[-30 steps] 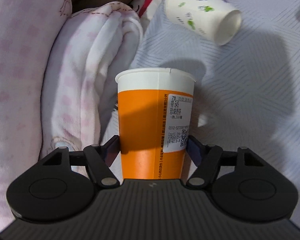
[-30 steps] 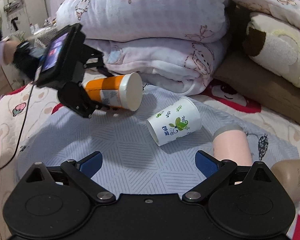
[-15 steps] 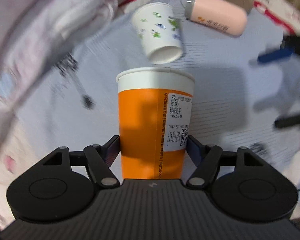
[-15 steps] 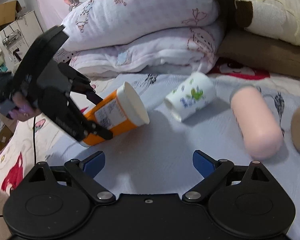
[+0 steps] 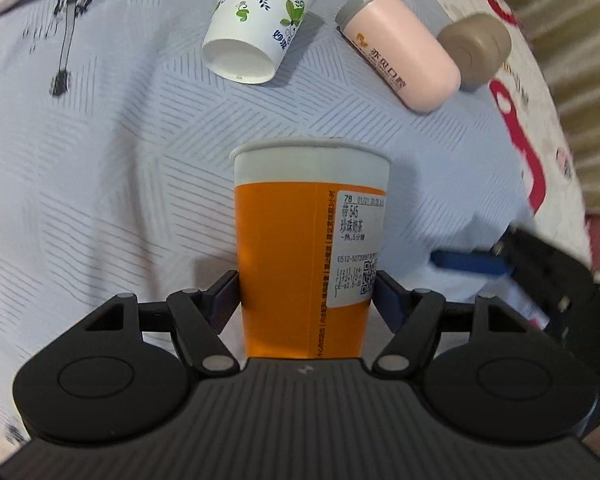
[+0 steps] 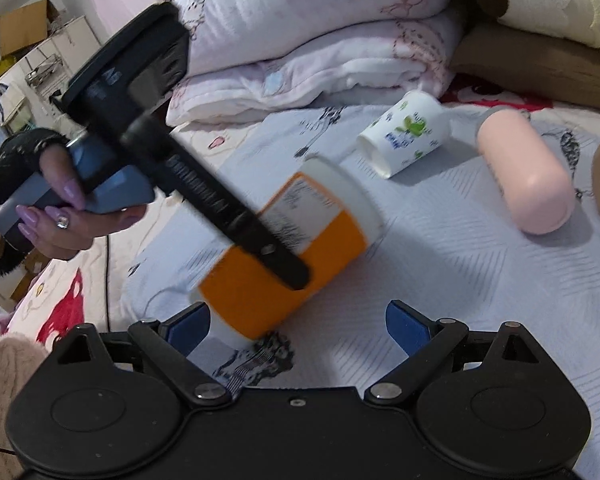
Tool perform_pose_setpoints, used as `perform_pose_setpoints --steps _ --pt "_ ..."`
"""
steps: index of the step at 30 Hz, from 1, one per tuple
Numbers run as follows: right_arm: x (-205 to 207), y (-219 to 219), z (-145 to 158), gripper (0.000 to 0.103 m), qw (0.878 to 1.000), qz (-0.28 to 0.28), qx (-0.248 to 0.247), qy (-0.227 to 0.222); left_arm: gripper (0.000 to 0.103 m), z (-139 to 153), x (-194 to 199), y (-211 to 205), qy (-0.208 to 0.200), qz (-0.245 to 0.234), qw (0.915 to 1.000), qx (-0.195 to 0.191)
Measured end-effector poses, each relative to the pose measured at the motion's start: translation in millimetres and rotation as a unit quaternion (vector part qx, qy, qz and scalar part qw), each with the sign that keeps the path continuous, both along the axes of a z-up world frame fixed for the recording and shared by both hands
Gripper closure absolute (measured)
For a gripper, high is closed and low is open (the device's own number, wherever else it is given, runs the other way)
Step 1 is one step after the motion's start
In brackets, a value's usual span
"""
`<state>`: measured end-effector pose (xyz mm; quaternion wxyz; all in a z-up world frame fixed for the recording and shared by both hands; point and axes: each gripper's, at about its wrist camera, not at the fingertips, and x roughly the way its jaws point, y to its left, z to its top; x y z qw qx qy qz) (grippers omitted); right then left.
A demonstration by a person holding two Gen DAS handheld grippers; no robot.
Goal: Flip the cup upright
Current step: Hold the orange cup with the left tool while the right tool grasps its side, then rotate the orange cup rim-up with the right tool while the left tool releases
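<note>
My left gripper (image 5: 306, 294) is shut on an orange paper cup (image 5: 308, 248) with a white band and a printed label. In the right wrist view the orange cup (image 6: 300, 248) hangs tilted above the bed cover, its white end pointing up and right, held by the left gripper (image 6: 204, 200). My right gripper (image 6: 298, 328) is open and empty, just in front of the cup's lower end. A white cup with green leaf prints (image 5: 256, 24) lies on its side, and also shows in the right wrist view (image 6: 406, 134).
A pink bottle (image 5: 400, 52) and a tan bottle (image 5: 476, 50) lie on the pale blue patterned cover (image 5: 100, 160). Folded pink blankets (image 6: 320, 40) and pillows are stacked behind. The right gripper's blue finger (image 5: 470, 262) shows at the right in the left wrist view.
The left gripper has swung the orange cup away from the blankets toward the middle of the cover and lowered it nearer the right gripper. The right gripper stayed open.
</note>
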<state>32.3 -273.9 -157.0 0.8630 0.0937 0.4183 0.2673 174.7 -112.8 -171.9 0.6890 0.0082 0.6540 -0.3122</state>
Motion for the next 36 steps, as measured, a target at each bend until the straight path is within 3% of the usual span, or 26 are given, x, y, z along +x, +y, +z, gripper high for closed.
perform_pose_setpoints --steps 5,9,12,13,15,23,30,36 --pt "6 1 0 0.006 0.998 -0.035 0.032 0.041 0.032 -13 0 -7 0.069 0.055 0.9941 -0.063" --pt "21 2 -12 0.007 0.993 -0.075 0.029 0.092 0.032 -13 -8 -14 0.054 0.066 0.9936 -0.074" --pt "25 -2 -21 0.021 0.988 -0.095 0.026 0.115 0.031 -12 -17 -14 0.036 0.067 0.9936 -0.083" --pt "26 -6 -24 0.028 0.986 -0.095 0.054 0.129 0.031 -11 -20 -13 0.031 0.063 0.9940 -0.084" --pt "27 -12 -29 0.029 0.979 -0.109 0.082 0.154 0.031 -11 -24 -11 0.022 0.055 0.9947 -0.084" --pt "33 -9 -35 0.029 0.978 -0.116 0.066 0.162 0.028 -5 -35 6 -0.037 0.043 0.9897 -0.132" --pt "33 1 -21 0.019 0.987 -0.097 0.022 0.129 0.028 -6 -28 17 -0.030 0.044 0.9826 -0.178" --pt "43 5 -10 0.017 0.989 -0.096 -0.012 0.114 0.019 -6 -27 23 -0.030 0.068 0.9852 -0.155"
